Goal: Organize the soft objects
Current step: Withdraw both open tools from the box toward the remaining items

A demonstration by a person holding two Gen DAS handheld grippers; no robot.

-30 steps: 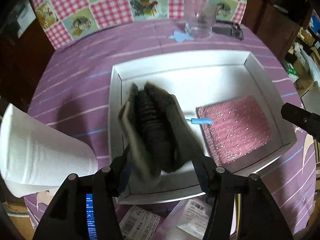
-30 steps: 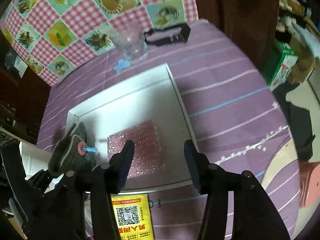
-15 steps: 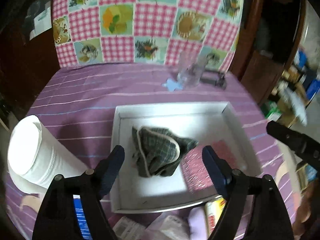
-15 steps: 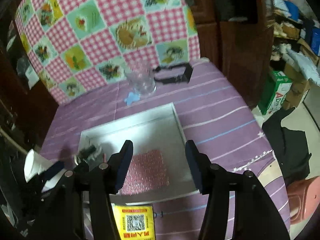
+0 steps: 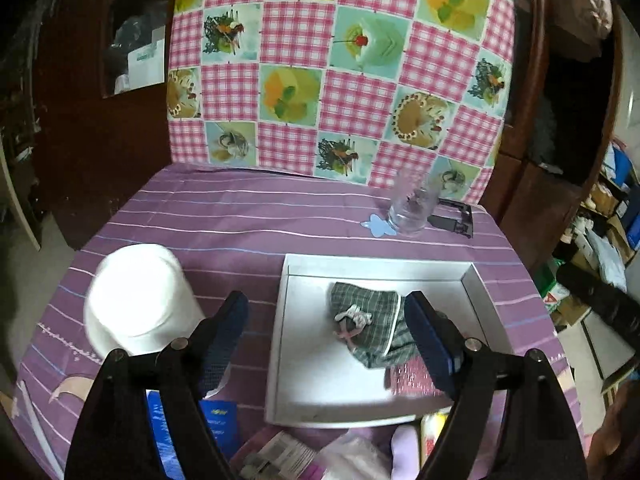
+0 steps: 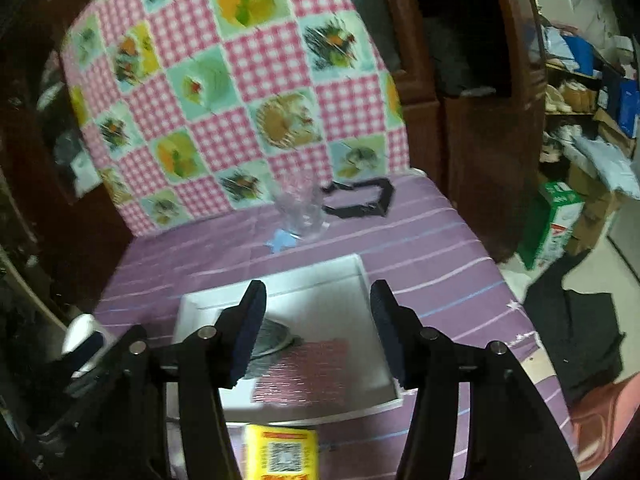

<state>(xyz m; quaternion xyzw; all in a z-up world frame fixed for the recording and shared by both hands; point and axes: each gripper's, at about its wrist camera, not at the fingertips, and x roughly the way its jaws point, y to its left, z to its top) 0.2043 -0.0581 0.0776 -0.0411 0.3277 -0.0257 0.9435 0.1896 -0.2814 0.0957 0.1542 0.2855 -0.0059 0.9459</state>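
The left gripper (image 5: 326, 316) stood above the near edge of the white tray (image 5: 280, 320), its jaws apart with nothing between them after just opening. The right gripper (image 6: 318, 312) hovered over the tray (image 6: 364, 280) too, jaws parted and empty. Inside the tray lay the crumpled green plaid cloth (image 5: 368, 300), partly over the pink sparkly cloth (image 6: 304, 372) at the tray's near side. Left of the tray stood a white paper roll (image 5: 136, 300); beyond it, a clear glass (image 5: 412, 208).
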